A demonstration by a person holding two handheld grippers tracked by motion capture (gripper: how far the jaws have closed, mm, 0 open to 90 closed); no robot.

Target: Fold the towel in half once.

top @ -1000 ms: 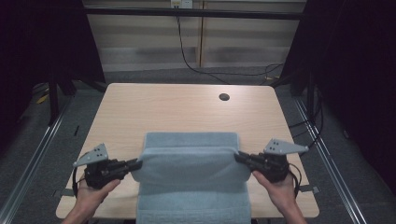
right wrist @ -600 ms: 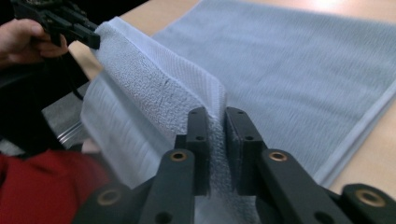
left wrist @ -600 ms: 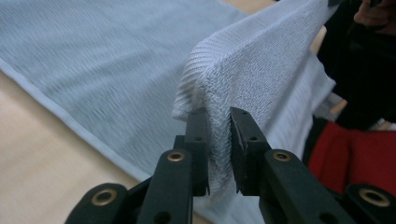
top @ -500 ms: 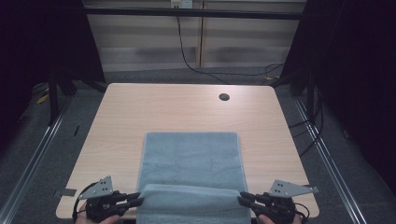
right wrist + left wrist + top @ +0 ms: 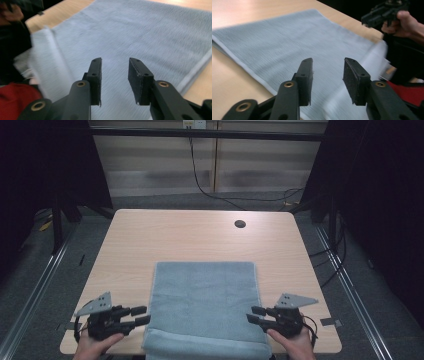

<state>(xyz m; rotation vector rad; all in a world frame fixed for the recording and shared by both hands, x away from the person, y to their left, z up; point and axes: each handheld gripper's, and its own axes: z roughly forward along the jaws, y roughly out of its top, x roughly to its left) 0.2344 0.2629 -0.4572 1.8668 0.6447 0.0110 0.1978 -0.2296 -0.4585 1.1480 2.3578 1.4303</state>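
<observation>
Grey towel (image 5: pixel 205 305) lies flat on table (image 5: pixel 200 237).

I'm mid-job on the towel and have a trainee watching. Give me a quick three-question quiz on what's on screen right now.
1. True or false: the left gripper is clamped on the towel.
2. Where does the towel's near end lie: A) short of the table edge, B) hanging over it, C) rolled up mid-table?
3. What is the small dark round thing near the table's far right?

Key
1. False; its jaws have just been opening, nothing between them, like the right gripper.
2. B.
3. A hole in the tabletop, apparently.
</observation>
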